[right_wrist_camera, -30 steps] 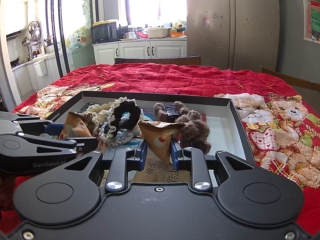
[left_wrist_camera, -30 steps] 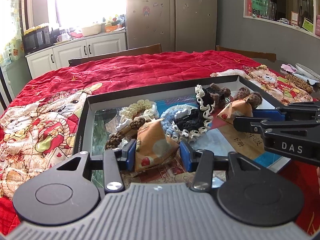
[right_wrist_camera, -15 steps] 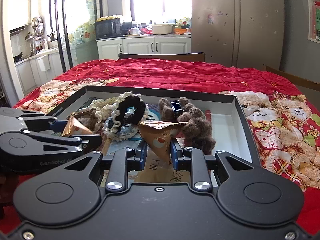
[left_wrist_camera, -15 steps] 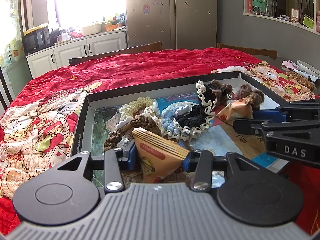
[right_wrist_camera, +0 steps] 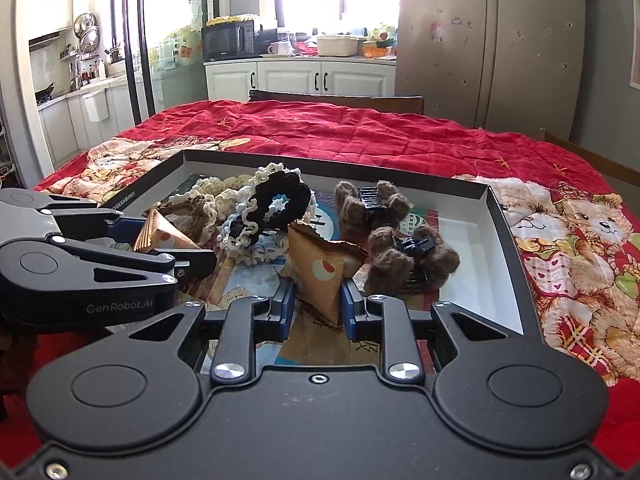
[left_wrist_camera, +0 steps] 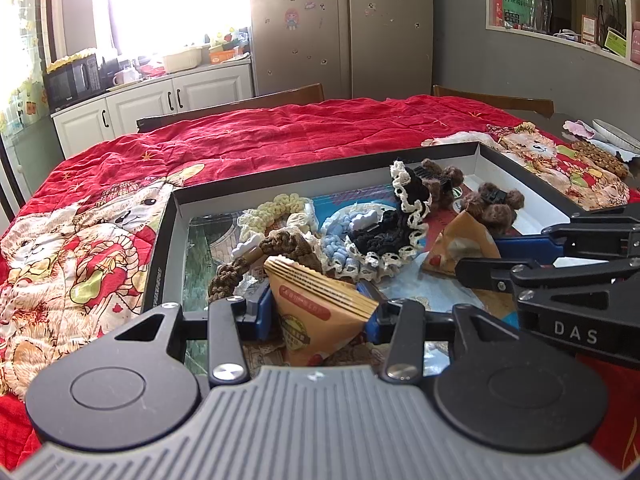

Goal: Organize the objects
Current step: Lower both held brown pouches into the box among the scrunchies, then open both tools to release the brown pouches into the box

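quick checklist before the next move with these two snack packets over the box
1. Left hand-held gripper shut on its orange packet: ok.
2. Right hand-held gripper shut on its brown packet: ok.
3. Both packets above the black box: ok.
4. Bare drop spot: white floor at the box's right side is bare: ok.
5. Packets apart from the hair scrunchies and furry clips: cannot tell.
6. The two grippers apart from each other: ok, though close.
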`<state>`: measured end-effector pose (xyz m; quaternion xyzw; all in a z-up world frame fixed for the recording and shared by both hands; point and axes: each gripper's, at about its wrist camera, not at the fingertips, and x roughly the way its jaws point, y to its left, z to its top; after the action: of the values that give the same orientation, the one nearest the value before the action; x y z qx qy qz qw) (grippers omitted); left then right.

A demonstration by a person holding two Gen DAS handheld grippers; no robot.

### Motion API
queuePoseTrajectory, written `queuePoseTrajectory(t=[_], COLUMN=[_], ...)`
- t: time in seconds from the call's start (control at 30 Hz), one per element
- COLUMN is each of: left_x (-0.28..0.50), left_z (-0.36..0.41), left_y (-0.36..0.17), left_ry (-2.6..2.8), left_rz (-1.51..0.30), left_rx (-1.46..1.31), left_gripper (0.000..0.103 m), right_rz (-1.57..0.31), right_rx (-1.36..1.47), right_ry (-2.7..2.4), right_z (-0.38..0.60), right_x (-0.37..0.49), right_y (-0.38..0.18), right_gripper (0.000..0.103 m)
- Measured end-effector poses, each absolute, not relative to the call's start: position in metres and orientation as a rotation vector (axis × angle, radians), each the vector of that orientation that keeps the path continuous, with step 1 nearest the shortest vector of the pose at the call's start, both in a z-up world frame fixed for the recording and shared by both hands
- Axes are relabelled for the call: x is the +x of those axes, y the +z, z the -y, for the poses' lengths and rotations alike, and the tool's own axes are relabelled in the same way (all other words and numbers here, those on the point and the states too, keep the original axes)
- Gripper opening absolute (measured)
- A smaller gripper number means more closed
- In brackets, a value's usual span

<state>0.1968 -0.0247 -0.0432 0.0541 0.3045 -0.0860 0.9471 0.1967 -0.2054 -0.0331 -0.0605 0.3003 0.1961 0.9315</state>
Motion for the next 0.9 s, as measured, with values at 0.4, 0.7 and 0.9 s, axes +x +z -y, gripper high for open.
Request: queuePoseTrajectory(t=[0.4,0.7,0.9], left_x=[0.195,0.189,0.183], left_z=[0.025,0.027,0.029], left_y=[-0.040,-0.034,-0.027], left_ry=[-0.169,-0.176,-0.187], left_rz=[-0.603,-0.577,-0.556], left_rx=[0.113,0.111,0.103], left_gripper=[0.062,0.068,0.075], right_rz=[-0.623,-0.597,-0.562], right_rx=[-0.128,-0.118,-0.129], right_ry=[0.415,0.411,0.400], right_z=[0.204,0.207,0.210], right_x=[0.196,0.188,0.177], right_y=[-0.034,-0.028,-0.019], right_gripper=[0.030,0.036,0.038])
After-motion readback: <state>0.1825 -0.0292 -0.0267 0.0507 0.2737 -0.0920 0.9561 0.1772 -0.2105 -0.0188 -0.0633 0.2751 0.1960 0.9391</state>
